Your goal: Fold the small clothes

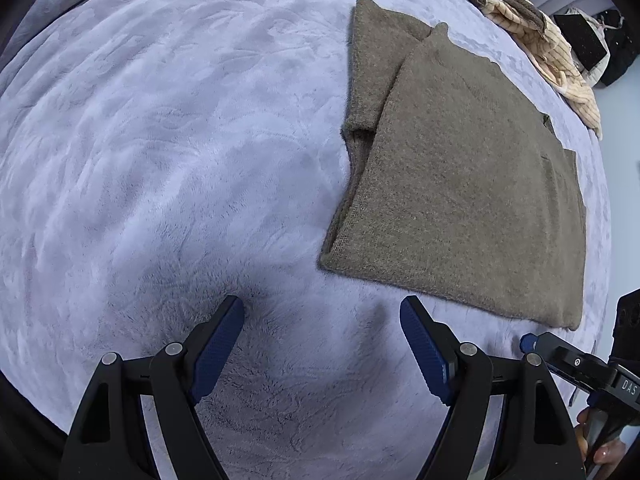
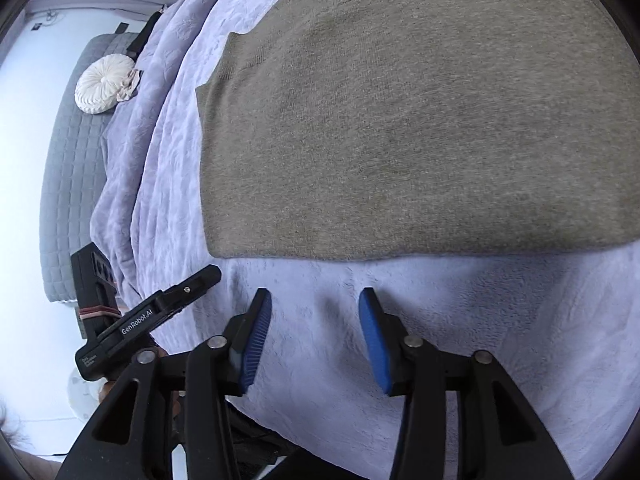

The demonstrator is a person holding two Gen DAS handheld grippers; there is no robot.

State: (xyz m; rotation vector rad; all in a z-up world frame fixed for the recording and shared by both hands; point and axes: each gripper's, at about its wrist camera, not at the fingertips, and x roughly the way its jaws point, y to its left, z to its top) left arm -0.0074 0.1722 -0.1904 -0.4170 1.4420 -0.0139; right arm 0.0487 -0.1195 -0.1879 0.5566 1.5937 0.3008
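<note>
Both claws, the left claw [image 1: 322,312] and the right claw [image 2: 315,304], hover wide and empty above the lilac bed [image 1: 160,160], just short of the near hem of the brown sweater [image 1: 460,184] lying flat, seemingly folded, probably for another fold.

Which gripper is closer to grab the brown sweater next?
Probably the right gripper. It is open and points straight at the sweater, whose near edge lies just ahead. The left gripper, also open, faces mostly bare blanket, with the sweater off to its right.
</note>
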